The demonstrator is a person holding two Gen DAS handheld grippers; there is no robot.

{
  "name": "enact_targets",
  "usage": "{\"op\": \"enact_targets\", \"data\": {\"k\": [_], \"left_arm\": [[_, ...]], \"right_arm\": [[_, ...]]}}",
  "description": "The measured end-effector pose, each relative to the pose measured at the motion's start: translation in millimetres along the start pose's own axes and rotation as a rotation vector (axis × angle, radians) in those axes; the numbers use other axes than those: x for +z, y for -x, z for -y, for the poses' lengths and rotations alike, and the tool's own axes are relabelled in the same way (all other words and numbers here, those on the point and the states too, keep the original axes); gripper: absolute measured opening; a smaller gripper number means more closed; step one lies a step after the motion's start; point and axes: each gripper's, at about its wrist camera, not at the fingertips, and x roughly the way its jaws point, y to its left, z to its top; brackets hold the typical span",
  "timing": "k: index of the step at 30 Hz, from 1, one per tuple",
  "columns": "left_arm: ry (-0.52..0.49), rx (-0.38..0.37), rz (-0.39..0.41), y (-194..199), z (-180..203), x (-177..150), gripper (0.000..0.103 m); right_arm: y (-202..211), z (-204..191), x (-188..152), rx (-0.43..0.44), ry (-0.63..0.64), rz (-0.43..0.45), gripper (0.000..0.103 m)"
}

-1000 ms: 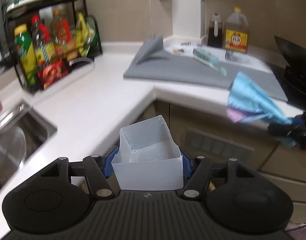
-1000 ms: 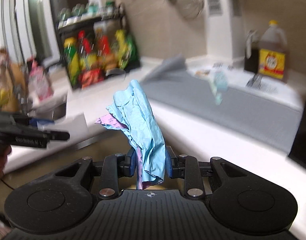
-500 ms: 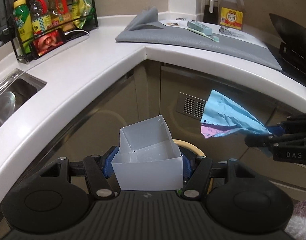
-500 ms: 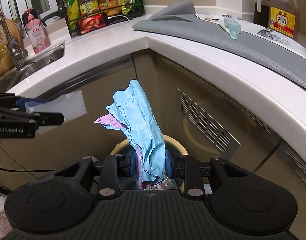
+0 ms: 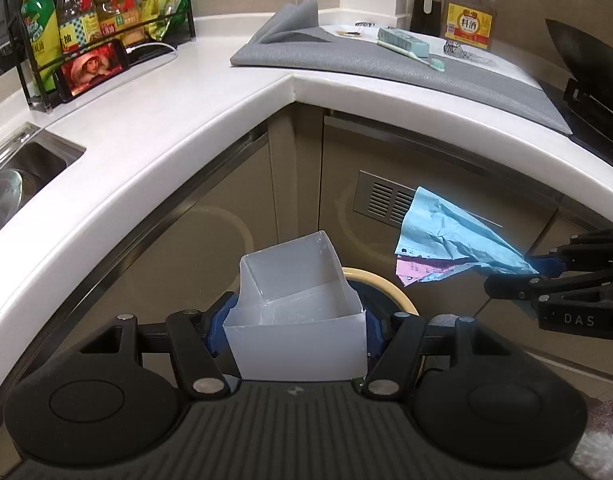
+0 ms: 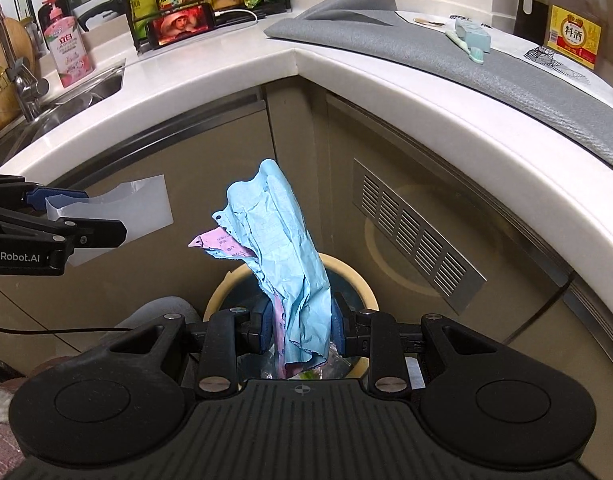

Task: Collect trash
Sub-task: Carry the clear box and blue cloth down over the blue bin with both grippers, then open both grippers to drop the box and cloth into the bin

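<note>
So in the left wrist view, the left gripper (image 5: pixel 294 326) is clamped on a white plastic box (image 5: pixel 294 332), held above the bin (image 5: pixel 390 292), probably ready to drop. Right wrist view: right gripper (image 6: pixel 302 326) pinches the crumpled blue paper (image 6: pixel 290 256) right over the bin (image 6: pixel 358 280) for the same reason.
</note>
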Motion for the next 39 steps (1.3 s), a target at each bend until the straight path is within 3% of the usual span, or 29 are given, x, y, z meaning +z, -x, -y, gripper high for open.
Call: {"op": "enact_targets", "data": {"k": [12,26,39], "left_arm": [[0.011,-0.028,-0.072,-31,3,0,0.068],[0.042,-0.050,-0.213,-102,4,-5,0.068],[0.046,-0.065,-0.323,-164,6,-4,0.068]], "right_arm": [[-32,3,5,-0.008,0.008,-0.078,0.031],[-112,24,6,0.013,-0.097,-0.272,0.031],[-175,18,4,-0.015,-0.080,-0.407,0.031]]}}
